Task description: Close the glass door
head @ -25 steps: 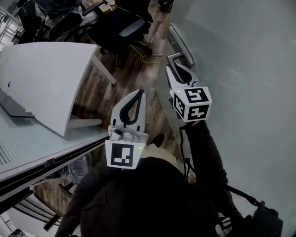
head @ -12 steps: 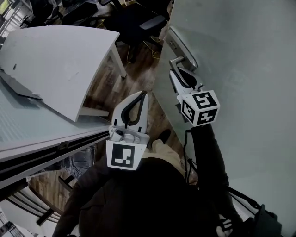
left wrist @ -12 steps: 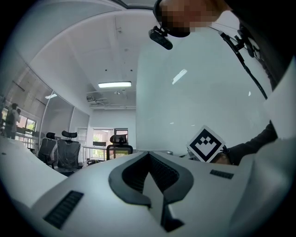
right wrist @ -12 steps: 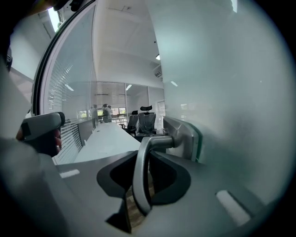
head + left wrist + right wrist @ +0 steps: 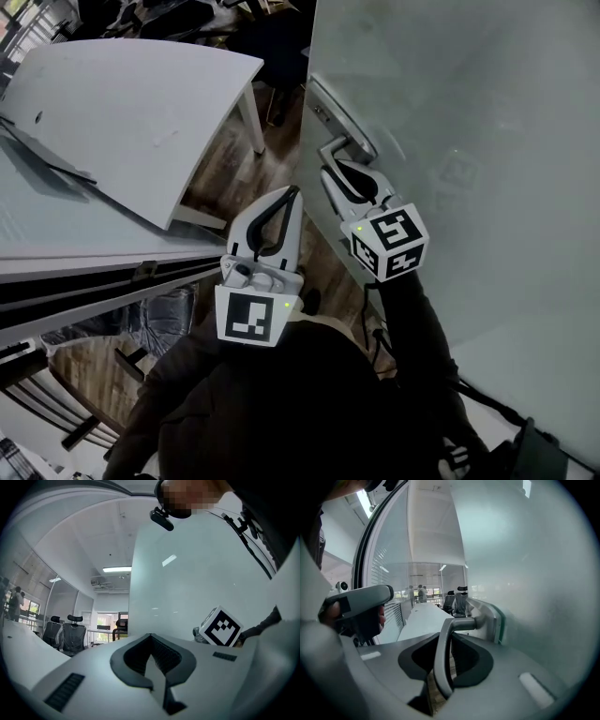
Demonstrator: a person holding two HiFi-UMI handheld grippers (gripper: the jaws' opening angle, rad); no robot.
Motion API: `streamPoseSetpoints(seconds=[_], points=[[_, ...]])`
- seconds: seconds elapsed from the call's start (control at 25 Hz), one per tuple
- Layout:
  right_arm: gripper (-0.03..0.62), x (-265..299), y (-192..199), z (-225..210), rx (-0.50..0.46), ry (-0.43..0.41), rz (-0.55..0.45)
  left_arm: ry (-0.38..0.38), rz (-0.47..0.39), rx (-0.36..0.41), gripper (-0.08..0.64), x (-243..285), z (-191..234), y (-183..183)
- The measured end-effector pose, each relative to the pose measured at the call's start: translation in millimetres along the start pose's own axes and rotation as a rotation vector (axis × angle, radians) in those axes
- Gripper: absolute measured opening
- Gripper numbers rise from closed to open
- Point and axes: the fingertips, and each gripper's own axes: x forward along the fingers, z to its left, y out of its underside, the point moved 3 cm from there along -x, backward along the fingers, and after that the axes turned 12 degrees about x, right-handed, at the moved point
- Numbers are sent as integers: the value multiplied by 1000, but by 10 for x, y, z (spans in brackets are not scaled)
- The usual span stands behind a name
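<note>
Right hand-held gripper (image 5: 336,176): one; its two jaws are closed on the handle, and the lever runs down between the pads in the right gripper view.
Left hand-held gripper (image 5: 289,195): one; its jaws meet at the tips with nothing between them. It sits left of the handle, apart from it and off the glass.
Marker cubes (image 5: 389,242): two, one at the back of each hand-held gripper, both nearer the person than the handle.
Handle (image 5: 339,146): one bent metal lever, fixed to one long metal plate (image 5: 328,108) at the door's edge.
Glass door (image 5: 469,131): one frosted pane. It carries the handle near its left edge and spreads right of the handle across the head view.
Sleeve (image 5: 412,319): one dark sleeve behind the right hand-held gripper, below the handle in the head view.
Surface (image 5: 131,122): one white top with a curved edge, left of the handle and well apart from it.
Floor (image 5: 220,173): wood planks, showing between the surface and the handle.
Chairs (image 5: 63,634): two dark office chairs side by side, far from the handle, at the left of the left gripper view.
</note>
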Motion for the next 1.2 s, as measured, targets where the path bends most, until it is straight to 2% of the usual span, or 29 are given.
streamPoseSetpoints(seconds=[0.24, 0.44, 0.6, 0.76, 1.04, 1.2], points=[[64, 1, 148, 461, -30, -63, 27, -42, 38, 11, -3, -392, -117, 41], [64, 0, 248, 794, -53, -125, 50, -110, 61, 11, -3, -818, -179, -17], [64, -21, 391, 1107, -63, -163, 58, -167, 89, 21, -3, -1245, -120, 18], [64, -65, 533, 1469, -73, -193, 75, -212, 77, 10, -3, -1597, -12, -6], [64, -159, 672, 1912, -91, -223, 77, -195, 64, -6, -3, -1992, 114, 1], [64, -278, 643, 2116, -96, -245, 94, -144, 69, -9, -3, -2167, 139, -112]])
